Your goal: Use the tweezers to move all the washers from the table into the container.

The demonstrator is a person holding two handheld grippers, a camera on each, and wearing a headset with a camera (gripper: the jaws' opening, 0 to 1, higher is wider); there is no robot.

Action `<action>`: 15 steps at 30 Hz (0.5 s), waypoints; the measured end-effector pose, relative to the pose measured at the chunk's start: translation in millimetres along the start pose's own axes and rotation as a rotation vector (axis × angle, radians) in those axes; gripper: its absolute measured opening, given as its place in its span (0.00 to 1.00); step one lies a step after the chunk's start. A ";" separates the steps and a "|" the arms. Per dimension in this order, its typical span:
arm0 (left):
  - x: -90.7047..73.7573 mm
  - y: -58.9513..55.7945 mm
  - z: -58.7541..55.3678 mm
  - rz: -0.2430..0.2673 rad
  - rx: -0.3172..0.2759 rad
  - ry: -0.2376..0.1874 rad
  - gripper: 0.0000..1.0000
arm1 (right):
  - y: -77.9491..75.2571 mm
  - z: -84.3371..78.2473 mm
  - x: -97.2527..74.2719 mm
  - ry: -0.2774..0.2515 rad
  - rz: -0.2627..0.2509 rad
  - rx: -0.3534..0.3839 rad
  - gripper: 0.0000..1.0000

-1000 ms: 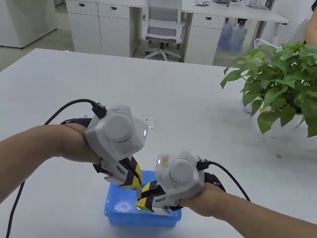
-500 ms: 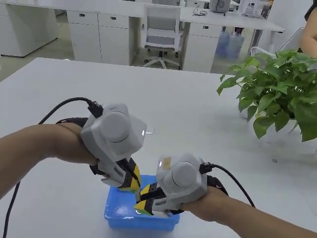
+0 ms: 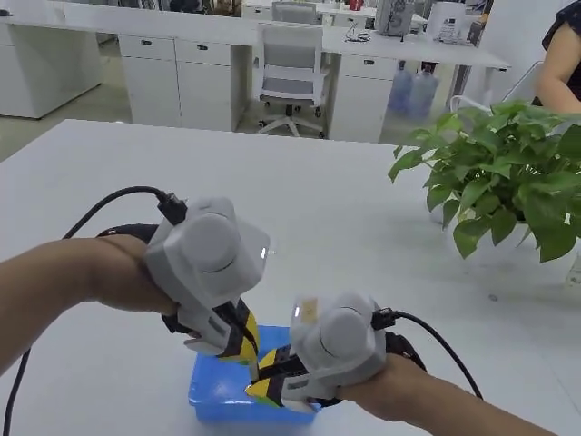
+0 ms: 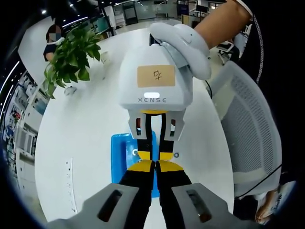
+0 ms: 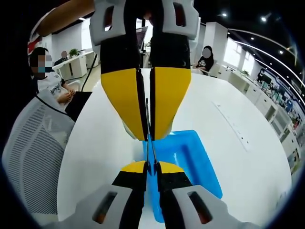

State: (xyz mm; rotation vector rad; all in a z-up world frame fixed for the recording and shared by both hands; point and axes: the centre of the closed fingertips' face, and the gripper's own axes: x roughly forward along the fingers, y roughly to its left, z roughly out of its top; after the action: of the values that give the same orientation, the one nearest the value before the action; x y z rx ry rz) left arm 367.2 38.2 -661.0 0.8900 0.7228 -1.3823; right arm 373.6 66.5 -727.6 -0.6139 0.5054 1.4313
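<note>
A blue container point(image 3: 218, 392) sits on the white table near its front edge. Both grippers hang just above it, tip to tip. My left gripper point(image 3: 243, 343) points down and right, and my right gripper point(image 3: 258, 380) points left towards it. In the right gripper view, thin metal tweezers point(image 5: 148, 143) run from between my right gripper's point(image 5: 149, 168) shut pads up into the slit between the left gripper's point(image 5: 146, 121) shut yellow pads. The left gripper view has my left gripper point(image 4: 155, 165) shut, with the right gripper point(image 4: 155, 151) facing it over the container point(image 4: 121, 157). A small ring point(image 4: 176, 154) lies beside the container.
A potted green plant point(image 3: 508, 182) stands at the table's right side, with a small dark speck point(image 3: 494, 297) on the table in front of it. Cables trail from both grippers. Desks and an office chair point(image 3: 290, 68) stand beyond the far table edge.
The head view has tilted up, so everything sits lower in the picture. The two grippers stay tip to tip over the blue container, a little closer together.
</note>
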 end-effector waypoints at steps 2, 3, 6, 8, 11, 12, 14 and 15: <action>1.1 -3.6 0.9 -0.002 0.003 0.001 0.06 | 3.7 -0.9 -1.1 -0.001 -0.001 0.002 0.10; 2.1 -5.8 1.5 -0.003 0.004 0.001 0.06 | 6.2 -1.9 -1.6 -0.001 -0.002 0.003 0.10; 4.7 -11.0 2.7 -0.006 0.004 -0.002 0.06 | 11.0 -5.1 -1.7 0.001 0.000 0.001 0.10; 6.4 -15.0 4.2 -0.009 0.006 -0.003 0.06 | 14.9 -7.1 -2.6 0.003 0.001 0.001 0.10; 8.8 -19.8 6.2 -0.013 0.008 -0.006 0.06 | 20.0 -9.5 -4.1 0.004 0.000 0.002 0.10; 9.7 -21.7 6.8 -0.014 0.009 -0.008 0.06 | 21.8 -11.0 -4.7 0.003 0.000 0.005 0.10; 11.4 -24.9 7.8 -0.015 0.009 -0.013 0.06 | 25.1 -13.3 -5.8 0.002 -0.002 0.006 0.10; 12.2 -26.4 8.3 -0.016 0.009 -0.015 0.06 | 26.4 -14.2 -6.0 0.002 -0.002 0.008 0.10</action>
State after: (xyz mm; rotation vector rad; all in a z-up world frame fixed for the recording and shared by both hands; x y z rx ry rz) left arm 341.3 25.5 -670.0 0.8819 0.7146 -1.4057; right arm 347.4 53.6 -736.6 -0.6091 0.5113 1.4263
